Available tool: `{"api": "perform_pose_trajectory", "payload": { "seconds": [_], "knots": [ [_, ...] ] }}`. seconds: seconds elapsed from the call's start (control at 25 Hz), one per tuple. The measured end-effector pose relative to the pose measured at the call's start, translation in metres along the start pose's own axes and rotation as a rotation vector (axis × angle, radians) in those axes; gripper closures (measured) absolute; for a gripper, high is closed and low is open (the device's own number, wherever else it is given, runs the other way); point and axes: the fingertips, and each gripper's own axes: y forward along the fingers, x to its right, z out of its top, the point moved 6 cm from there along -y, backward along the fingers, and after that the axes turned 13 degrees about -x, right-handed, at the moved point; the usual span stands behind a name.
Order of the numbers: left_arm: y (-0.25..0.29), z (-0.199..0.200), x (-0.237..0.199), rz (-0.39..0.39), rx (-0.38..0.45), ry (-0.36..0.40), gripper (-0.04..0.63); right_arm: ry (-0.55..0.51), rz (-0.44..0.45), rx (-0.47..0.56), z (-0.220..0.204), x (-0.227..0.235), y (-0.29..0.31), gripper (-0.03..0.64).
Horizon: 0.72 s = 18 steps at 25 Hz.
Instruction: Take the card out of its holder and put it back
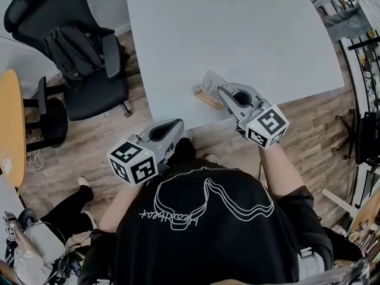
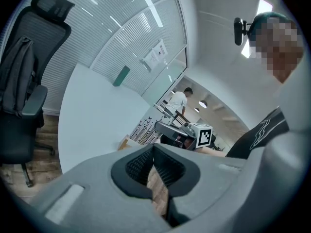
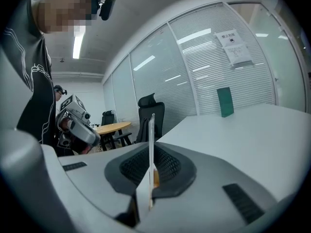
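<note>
A white printed card point(image 1: 210, 83) leans over a small wooden holder point(image 1: 207, 98) at the near edge of the white table point(image 1: 237, 28). My right gripper point(image 1: 221, 90) is shut on the card. In the right gripper view the card point(image 3: 151, 144) stands edge-on between the pads, with a sliver of wood behind it. Whether its bottom edge sits in the slot is hidden. My left gripper point(image 1: 177, 124) hangs off the table over the wooden floor, shut and holding nothing point(image 2: 153, 152). From there the holder point(image 2: 126, 142) shows at the table edge.
A black office chair point(image 1: 83, 52) with a jacket stands left of the table. A round yellow table point(image 1: 10, 123) is at the far left, a seated person point(image 1: 41, 236) at the lower left, racks point(image 1: 362, 52) to the right. A green block point(image 3: 224, 102) stands far back on the table.
</note>
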Motion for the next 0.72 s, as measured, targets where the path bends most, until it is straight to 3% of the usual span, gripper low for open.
{"api": "perform_pose_trajectory", "payload": {
  "seconds": [0.72],
  "knots": [
    [0.012, -0.008, -0.003, 0.005, -0.017, -0.03, 0.583, -0.008, 0.079, 0.007, 0.001, 0.01, 0.007, 0.594]
  ]
}}
